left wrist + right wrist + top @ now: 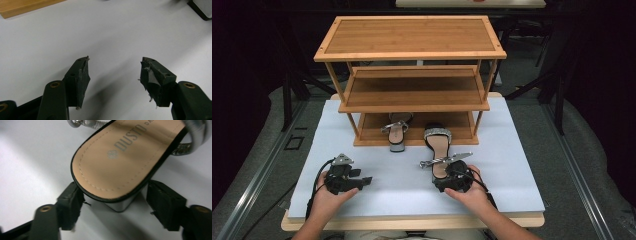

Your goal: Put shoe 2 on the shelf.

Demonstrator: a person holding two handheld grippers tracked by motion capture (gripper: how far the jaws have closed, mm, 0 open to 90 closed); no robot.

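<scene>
My right claw is standing spread wide around the block heel of the near sandal, one jaw on each side; whether the pads are pressing yet I cannot tell, though a gap seems to be showing at the right jaw. I am judging that this straddle is lining up a grip for lifting the shoe toward the rack. My left claw is waiting open and empty over the bare counter. Beyond my right claw, the second sandal is sitting on the lowest shelf of the bamboo shoe rack.
</scene>
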